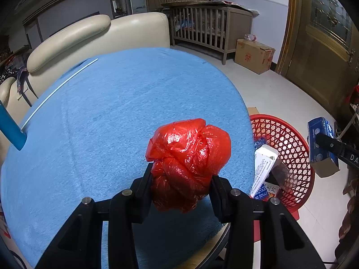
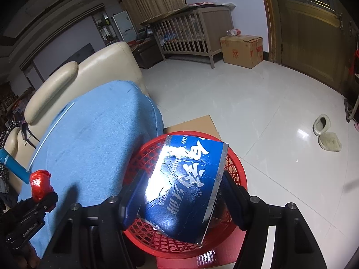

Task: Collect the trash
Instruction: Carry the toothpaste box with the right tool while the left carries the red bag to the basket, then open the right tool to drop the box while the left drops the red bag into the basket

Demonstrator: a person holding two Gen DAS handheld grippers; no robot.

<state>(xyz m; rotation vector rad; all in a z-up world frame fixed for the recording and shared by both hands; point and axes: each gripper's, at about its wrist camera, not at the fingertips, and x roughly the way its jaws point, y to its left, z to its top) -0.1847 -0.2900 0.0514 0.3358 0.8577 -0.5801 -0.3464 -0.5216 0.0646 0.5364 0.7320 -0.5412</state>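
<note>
Red crumpled plastic bag (image 1: 188,163) sits pinched in the left gripper (image 1: 181,179) above the blue-covered table (image 1: 101,112); the right gripper (image 2: 179,192) clamps a blue carton (image 2: 184,190) (shiny, creased) over the red basket (image 2: 143,163).

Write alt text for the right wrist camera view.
The right claw holds a shiny blue box above a red mesh basket on the floor, beside a blue-covered table.

We're looking into a home's living room. A cream sofa (image 1: 94,38) is sitting beside a wooden crib (image 1: 208,29) (slippers (image 2: 327,134) lying on tile).
</note>
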